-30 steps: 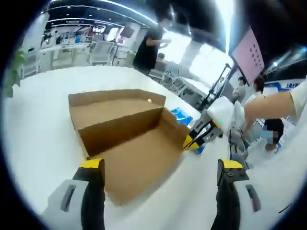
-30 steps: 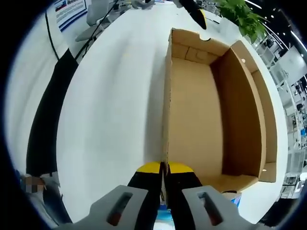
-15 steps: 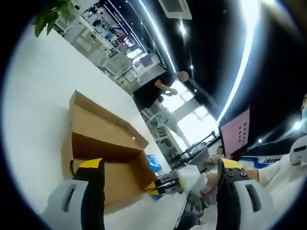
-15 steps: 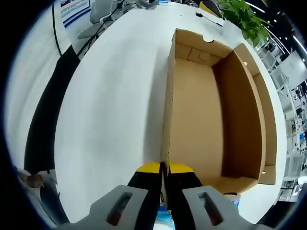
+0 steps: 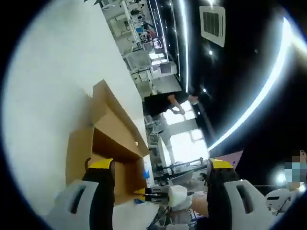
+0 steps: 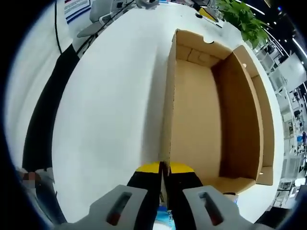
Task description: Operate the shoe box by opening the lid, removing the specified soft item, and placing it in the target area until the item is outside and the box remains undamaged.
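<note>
**Open shoe box on white table, one wall pinched by the right gripper**

A plain white table (image 6: 110,96) carries the work in both views. In the right gripper view, nearest the camera, the right gripper (image 6: 163,168) has its yellow-tipped jaws clenched together on the near end of the shoe box's (image 6: 201,120) left wall, the cardboard edge sandwiched between them. A bit of blue printed material (image 6: 165,218) shows under the jaws at the table's near edge; what it is cannot be told. The box stands open, brown cardboard, its long axis running straight away from that gripper towards the far side of the table. A taller panel rises along its right side. The inside floor that shows is bare cardboard. Beyond the box's far end stands a green plant (image 6: 242,19); to the far left, a chair (image 6: 98,14) and a poster (image 6: 74,7).

The left gripper view is strongly rolled, so the table stands up the left side and a dark ceiling with long light strips (image 5: 184,43) takes the right. The left gripper (image 5: 160,170) is lifted off the table, jaws spread wide apart with nothing between them. Between those jaws, farther off, the right gripper and a gloved hand (image 5: 180,201) appear at the box's near corner. Behind, a person in dark clothes (image 5: 163,103) stands among desks.
</note>
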The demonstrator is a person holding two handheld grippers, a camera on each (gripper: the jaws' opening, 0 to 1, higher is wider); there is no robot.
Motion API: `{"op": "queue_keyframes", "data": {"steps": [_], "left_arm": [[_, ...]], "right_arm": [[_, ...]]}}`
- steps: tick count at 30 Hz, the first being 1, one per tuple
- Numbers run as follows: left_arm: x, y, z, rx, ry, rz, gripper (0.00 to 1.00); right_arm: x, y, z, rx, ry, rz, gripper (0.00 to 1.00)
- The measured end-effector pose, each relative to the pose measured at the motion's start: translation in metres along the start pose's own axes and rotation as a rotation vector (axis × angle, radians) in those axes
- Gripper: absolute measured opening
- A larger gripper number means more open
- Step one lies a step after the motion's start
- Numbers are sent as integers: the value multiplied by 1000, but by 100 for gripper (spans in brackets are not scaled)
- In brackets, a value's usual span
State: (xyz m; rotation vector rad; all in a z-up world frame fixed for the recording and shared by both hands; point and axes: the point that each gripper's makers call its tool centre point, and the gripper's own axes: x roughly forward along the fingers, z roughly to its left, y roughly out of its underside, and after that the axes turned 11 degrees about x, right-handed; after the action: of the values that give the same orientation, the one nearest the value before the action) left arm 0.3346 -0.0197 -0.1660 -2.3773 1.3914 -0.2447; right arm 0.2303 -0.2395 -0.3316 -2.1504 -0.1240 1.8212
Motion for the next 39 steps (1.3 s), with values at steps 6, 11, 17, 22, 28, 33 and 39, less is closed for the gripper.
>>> {"op": "queue_keyframes", "data": {"steps": [6,11,17,22,28,33,39], "left_arm": [[-9,-2,36,-140,-103,56,73],[-14,3,58,-250,-119,89,70],[-7,-7,72,-333,-138,41,64],[8,-17,79,-351,-150,28,68],[17,-25,90,-292,-193,84,68],[26,-34,109,-315,-186,87,67],[32,-53,132,-347,-192,76,63]], "right_arm": [[0,-1,0,5,2,-10,1],[0,-1,-1,-1,-6,-11,1],[0,-1,0,-62,-16,-18,2],[0,-1,-1,-38,-44,-19,1],[0,-1,1,-26,-63,-28,1],[0,-1,2,-7,-60,-31,1],[0,-1,2,-4,-52,-38,1]]}}
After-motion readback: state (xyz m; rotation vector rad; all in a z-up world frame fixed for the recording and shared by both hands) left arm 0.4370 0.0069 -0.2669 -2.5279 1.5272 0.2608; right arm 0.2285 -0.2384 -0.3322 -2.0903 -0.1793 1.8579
